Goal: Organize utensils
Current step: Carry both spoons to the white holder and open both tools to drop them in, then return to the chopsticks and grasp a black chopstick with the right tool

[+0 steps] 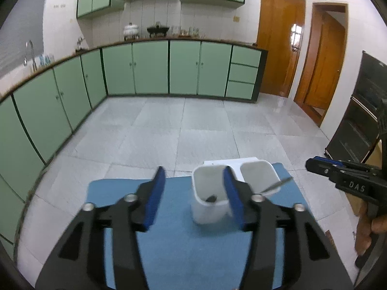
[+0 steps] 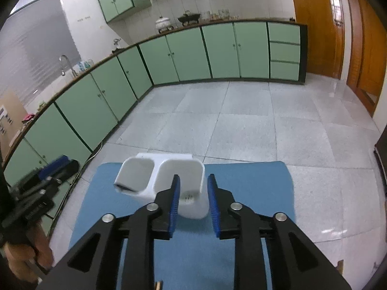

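A white two-compartment utensil holder (image 1: 217,193) is seen standing on a blue mat (image 1: 174,253). In the left wrist view a dark utensil end (image 1: 211,198) is seen inside the left compartment and a thin grey utensil (image 1: 278,184) is seen slanting out of the right one, so at least two pieces appear to be stowed already. The left gripper (image 1: 193,198) is held about half open with nothing between its blue pads; the right gripper (image 2: 193,203) is parted more narrowly, also empty, just before the holder. Whether more utensils are left cannot be told: the near mat is covered by the gripper bodies, only a small tan tip (image 2: 158,286) shows at the bottom edge, and both utensils are blurred beyond naming.
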### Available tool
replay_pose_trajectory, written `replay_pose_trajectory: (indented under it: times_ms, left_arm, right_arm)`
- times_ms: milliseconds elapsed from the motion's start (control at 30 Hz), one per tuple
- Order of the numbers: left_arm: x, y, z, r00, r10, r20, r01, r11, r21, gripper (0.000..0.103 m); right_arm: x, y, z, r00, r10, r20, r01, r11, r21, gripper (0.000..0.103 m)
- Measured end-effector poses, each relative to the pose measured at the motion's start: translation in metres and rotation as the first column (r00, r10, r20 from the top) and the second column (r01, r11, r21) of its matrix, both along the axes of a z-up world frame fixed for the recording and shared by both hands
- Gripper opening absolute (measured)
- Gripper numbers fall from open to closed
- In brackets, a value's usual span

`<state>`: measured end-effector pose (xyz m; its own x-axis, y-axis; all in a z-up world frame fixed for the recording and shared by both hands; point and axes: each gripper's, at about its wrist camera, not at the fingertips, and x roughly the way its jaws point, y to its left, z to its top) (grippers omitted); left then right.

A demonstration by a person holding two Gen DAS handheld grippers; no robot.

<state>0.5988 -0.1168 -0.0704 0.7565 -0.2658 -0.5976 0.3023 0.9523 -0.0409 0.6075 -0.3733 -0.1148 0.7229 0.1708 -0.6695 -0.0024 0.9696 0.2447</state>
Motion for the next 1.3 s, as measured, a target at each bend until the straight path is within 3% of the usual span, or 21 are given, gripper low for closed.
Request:
replay_pose_trajectory:
  times_ms: [33,267,500,667,767,933,1300]
  left_arm:
    - [-0.012,0.006,0.004,1.0,0.003,0.012,-0.003,1.0,-0.002,0.062]
    - [-0.126,0.057,-0.005,0.997,0.019,0.08,-0.02,1.0,0.011,0.072]
    - [-0.238,0.095,-0.057,0.996,0.052,0.074,-0.053,0.999,0.011,0.077]
    - [-0.299,0.106,-0.107,0.998,0.051,0.024,-0.053,0.998,0.046,0.077]
    - [-0.321,0.115,-0.128,0.997,0.081,-0.011,-0.08,0.996,0.043,0.077]
    - [-0.336,0.128,-0.138,0.993,0.105,-0.043,-0.105,0.994,0.001,0.077]
    - [-0.341,0.103,-0.16,0.997,0.036,-0.065,-0.033,0.999,0.042,0.077]
  right_arm:
    - [-0.013,-0.002,0.001,1.0,0.0,0.01,0.0,1.0,-0.004,0.029]
    - [-0.146,0.012,-0.024,0.997,0.03,0.076,-0.026,0.998,-0.061,0.039]
    - [-0.274,0.064,-0.095,0.994,0.093,0.054,-0.087,0.99,-0.111,0.046]
    - [-0.332,0.108,-0.147,0.985,0.172,0.001,-0.169,0.973,-0.16,0.046]
    - [-0.342,0.127,-0.161,0.978,0.21,-0.007,-0.207,0.96,-0.189,0.046]
    - [-0.337,0.142,-0.176,0.975,0.22,-0.02,-0.218,0.947,-0.234,0.046]
    - [-0.327,0.125,-0.186,0.982,0.19,0.01,-0.183,0.958,-0.223,0.045]
